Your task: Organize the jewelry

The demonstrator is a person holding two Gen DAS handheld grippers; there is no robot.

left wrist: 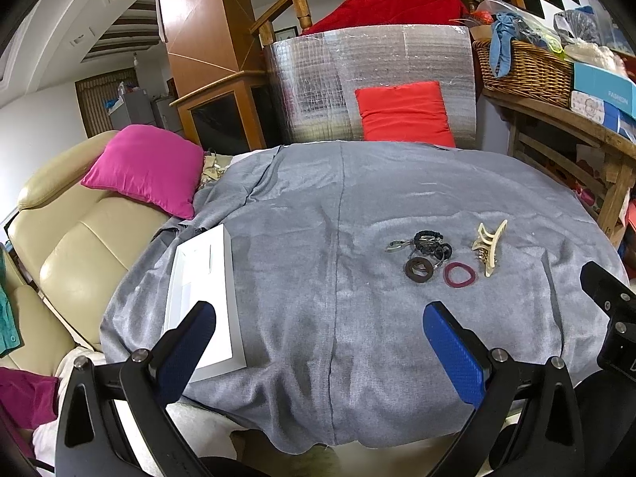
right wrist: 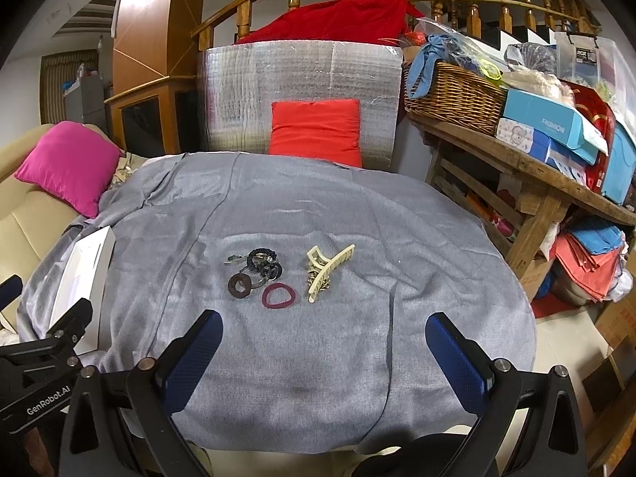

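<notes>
A grey cloth [right wrist: 318, 206] covers the tabletop in a cluttered room. Nothing looks sorted yet: the hair ties [right wrist: 254, 270], maroon band [right wrist: 279, 295] and cream claw clip [right wrist: 324, 270] lie clustered, well apart from the white box [left wrist: 202, 298]. Left gripper [left wrist: 320, 342] and right gripper [right wrist: 324, 351] hover with fingers apart, empty.

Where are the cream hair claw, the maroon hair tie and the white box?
cream hair claw [right wrist: 324, 268], right wrist view, middle of its body
maroon hair tie [right wrist: 279, 296], right wrist view, lower band
white box [left wrist: 200, 278], left wrist view, inside floor

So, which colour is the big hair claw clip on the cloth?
Cream, or pale ivory. The claw clip shows best in the right wrist view.
</notes>
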